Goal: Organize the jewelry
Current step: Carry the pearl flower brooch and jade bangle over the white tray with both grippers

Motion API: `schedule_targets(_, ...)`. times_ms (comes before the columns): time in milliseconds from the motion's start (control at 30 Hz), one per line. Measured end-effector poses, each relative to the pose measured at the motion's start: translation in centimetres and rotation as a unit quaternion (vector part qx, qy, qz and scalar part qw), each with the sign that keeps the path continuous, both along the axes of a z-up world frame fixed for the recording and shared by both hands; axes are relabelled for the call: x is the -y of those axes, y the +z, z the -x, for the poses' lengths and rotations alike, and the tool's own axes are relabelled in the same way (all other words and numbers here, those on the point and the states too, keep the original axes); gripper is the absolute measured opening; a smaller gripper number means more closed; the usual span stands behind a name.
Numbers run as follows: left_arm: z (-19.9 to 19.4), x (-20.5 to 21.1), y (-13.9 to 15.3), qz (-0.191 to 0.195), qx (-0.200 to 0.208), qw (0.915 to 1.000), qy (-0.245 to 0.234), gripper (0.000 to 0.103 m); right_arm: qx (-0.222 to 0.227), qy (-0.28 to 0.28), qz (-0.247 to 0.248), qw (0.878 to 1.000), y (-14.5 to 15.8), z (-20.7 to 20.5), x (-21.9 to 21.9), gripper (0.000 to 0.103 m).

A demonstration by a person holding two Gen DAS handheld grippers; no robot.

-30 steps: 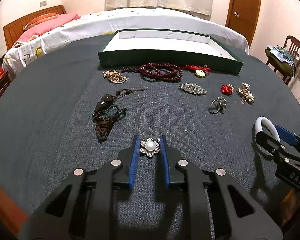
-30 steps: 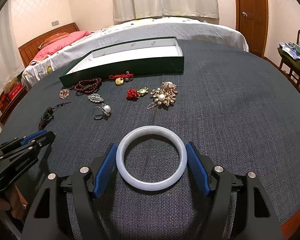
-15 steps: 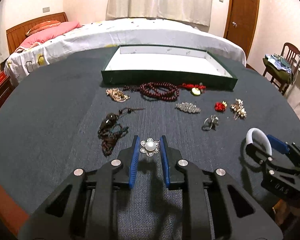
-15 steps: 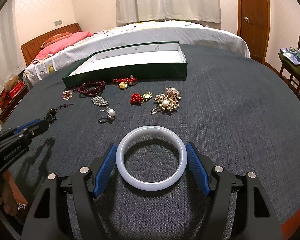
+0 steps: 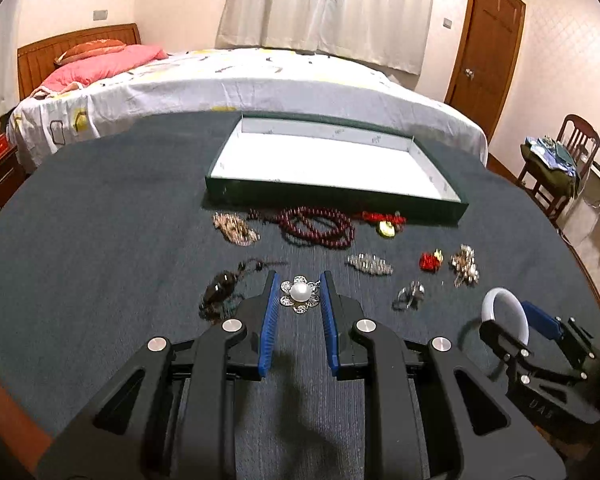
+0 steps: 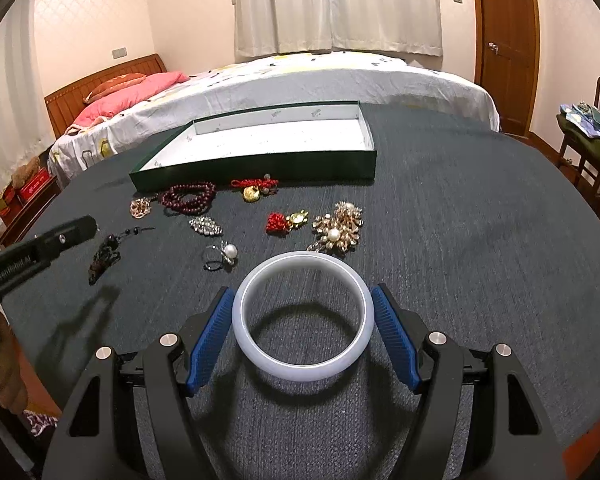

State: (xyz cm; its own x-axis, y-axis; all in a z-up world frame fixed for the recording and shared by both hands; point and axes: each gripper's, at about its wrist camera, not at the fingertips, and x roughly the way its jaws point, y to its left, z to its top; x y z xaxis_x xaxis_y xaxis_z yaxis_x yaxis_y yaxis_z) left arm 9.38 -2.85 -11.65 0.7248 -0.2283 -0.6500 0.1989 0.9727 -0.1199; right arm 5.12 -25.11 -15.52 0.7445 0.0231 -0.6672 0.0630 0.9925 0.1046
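My left gripper [image 5: 299, 286] is shut on a silver flower brooch with a pearl [image 5: 300, 293] and holds it above the dark table. My right gripper [image 6: 302, 298] is shut on a pale white bangle [image 6: 302, 365], also lifted; it shows in the left wrist view [image 5: 500, 312] at the right. A green tray with a white inside [image 5: 452, 210] [image 6: 260, 170] stands at the back. In front of it lie dark red beads [image 5: 318, 226], a red knot charm [image 5: 384, 222], a silver brooch [image 5: 370, 264], a pearl ring [image 6: 222, 256] and a gold pearl brooch [image 6: 336, 228].
A dark cord pendant [image 5: 220, 290] lies just left of my left gripper. A small gold chain piece [image 5: 234, 229] and a red charm [image 5: 430, 261] lie on the table. A bed [image 5: 220, 80] stands behind the table, a chair [image 5: 556, 168] at the right.
Both grippers have risen and moved forward toward the tray, each keeping its piece. The jewelry on the table has not moved.
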Motion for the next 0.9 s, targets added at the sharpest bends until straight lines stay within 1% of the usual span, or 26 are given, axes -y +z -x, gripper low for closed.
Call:
schedule_targets(133,-0.4,0.1,1.2,-0.001,0.016,0.9999,0.000,0.020,0.008,0.001,-0.002,1.000,0.8,-0.4,0.1,0.068)
schedule_targets(300,-1.3,0.7,2.3,-0.003,0.027,0.9996,-0.005,0.020,0.021,0.001,-0.004,1.000,2.0,-1.3,0.2,0.068)
schedule_targets(500,-3.7,1.7,3.9,-0.004,0.048,0.9987,-0.015,0.020,0.046,0.005,-0.001,0.999,4.0,-3.9,0.6,0.068)
schedule_targets(700,-8.1,3.3,5.0,-0.012,0.067,0.9974,-0.024,0.020,0.066,0.011,0.010,0.998,5.6,-9.0,1.0,0.068)
schedule_targets(833,-11.6,4.1,4.7,-0.006,0.058,0.9980,-0.024,0.020,0.068,0.009,0.015,0.998,5.7,-13.2,1.3,0.068)
schedule_targets(900,-13.7,4.7,4.0,-0.013,0.054,0.9982,-0.024,0.020,0.064,0.008,0.020,0.998,5.4,-15.4,1.5,0.068)
